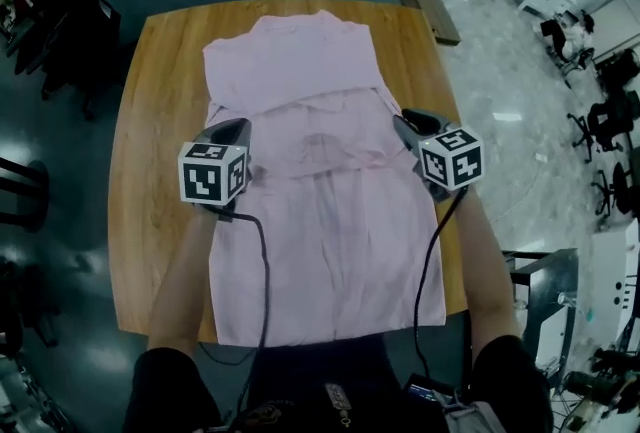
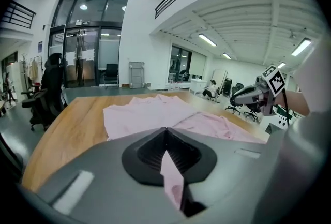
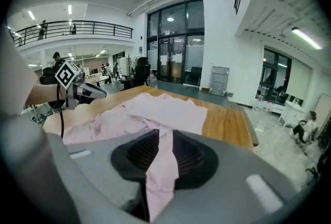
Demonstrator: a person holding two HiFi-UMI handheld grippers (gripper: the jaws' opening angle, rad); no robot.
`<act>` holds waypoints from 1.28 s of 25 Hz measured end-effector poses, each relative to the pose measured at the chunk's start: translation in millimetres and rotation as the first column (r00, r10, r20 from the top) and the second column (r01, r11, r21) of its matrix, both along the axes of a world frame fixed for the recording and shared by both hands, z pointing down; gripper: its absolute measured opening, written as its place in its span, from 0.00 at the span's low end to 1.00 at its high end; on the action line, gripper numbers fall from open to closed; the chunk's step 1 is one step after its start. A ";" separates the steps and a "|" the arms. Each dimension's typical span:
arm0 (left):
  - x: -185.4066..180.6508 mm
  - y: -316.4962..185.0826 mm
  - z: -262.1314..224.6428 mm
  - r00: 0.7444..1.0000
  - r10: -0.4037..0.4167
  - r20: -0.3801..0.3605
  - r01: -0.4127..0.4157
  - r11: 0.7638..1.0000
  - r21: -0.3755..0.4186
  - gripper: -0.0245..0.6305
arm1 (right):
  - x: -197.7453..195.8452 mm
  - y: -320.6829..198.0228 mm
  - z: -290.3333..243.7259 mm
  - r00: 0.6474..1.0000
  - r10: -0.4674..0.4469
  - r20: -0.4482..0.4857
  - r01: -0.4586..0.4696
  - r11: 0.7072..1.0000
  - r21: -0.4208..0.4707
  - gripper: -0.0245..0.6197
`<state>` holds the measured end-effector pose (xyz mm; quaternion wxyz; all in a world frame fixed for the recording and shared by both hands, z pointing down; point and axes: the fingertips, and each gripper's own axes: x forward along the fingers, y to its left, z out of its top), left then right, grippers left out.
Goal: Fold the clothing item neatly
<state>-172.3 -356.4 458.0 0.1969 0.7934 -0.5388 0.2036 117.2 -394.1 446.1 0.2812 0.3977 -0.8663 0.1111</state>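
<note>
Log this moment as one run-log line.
left gripper: shut on pink shirt, left side | right gripper: shut on pink shirt, right side | rest of pink shirt: lying on wooden table, fold unfinished

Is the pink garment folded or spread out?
Partly folded: a layer lies doubled across the middle of the pink garment, its near part flat on the table; left tongs and right tongs pinch it.

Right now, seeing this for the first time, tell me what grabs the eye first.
The pink garment spread across the middle of the wooden table dominates, its far half rumpled into layers. Next come the left gripper and the right gripper, each pinching a fold of that pink cloth at the garment's left and right edges, about halfway along it.
</note>
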 end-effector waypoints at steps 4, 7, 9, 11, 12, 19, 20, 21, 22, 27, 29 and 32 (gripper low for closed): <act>17.1 33.0 -16.8 1.000 -0.005 -0.019 0.006 1.000 0.028 0.05 | -4.9 41.8 -22.3 0.995 0.025 0.091 -0.027 0.999 0.019 0.15; 32.0 65.2 -29.3 1.000 -0.011 -0.020 0.011 0.999 0.034 0.05 | -5.8 75.8 -38.5 0.982 0.041 0.184 -0.046 0.999 0.020 0.14; 40.2 90.5 -37.5 1.000 -0.023 -0.007 0.023 0.999 0.041 0.05 | -5.1 101.8 -43.1 0.975 0.030 0.220 -0.036 0.999 0.023 0.12; 46.6 117.9 -46.0 0.999 -0.043 0.012 0.043 0.998 0.056 0.05 | -3.0 128.9 -45.0 0.972 0.001 0.233 -0.010 0.999 0.034 0.12; 49.2 131.8 -49.9 0.998 -0.054 0.021 0.053 0.997 0.064 0.05 | -1.0 141.6 -45.6 0.971 -0.012 0.237 0.003 0.999 0.040 0.12; 52.2 241.8 -29.7 0.986 -0.140 0.087 0.137 0.990 0.037 0.05 | 30.6 223.3 -22.5 0.974 -0.029 0.227 0.024 0.999 0.025 0.12; 50.1 257.0 -20.7 0.984 -0.153 0.091 0.151 0.988 0.023 0.05 | 34.3 233.0 -16.2 0.975 -0.023 0.222 0.020 1.000 0.016 0.12; 48.0 272.1 -11.1 0.982 -0.165 0.092 0.166 0.986 0.007 0.05 | 37.5 244.2 -8.8 0.976 -0.017 0.218 0.017 1.000 0.002 0.12; 45.9 286.3 -1.7 0.980 -0.177 0.095 0.179 0.984 -0.009 0.05 | 40.5 256.1 -1.1 0.977 -0.012 0.215 0.015 1.000 -0.014 0.12; 34.6 350.1 39.5 0.972 -0.214 0.096 0.224 0.969 -0.101 0.09 | 53.5 318.5 32.6 0.982 0.010 0.191 0.006 0.997 -0.083 0.12; 29.5 371.8 52.6 0.972 -0.215 0.095 0.227 0.965 -0.130 0.17 | 58.0 340.3 44.5 0.984 0.021 0.179 -0.004 0.995 -0.096 0.12; 16.2 399.6 67.0 0.969 -0.226 0.097 0.238 0.962 -0.137 0.21 | 66.0 369.1 62.8 0.986 0.065 0.156 -0.047 0.992 -0.117 0.12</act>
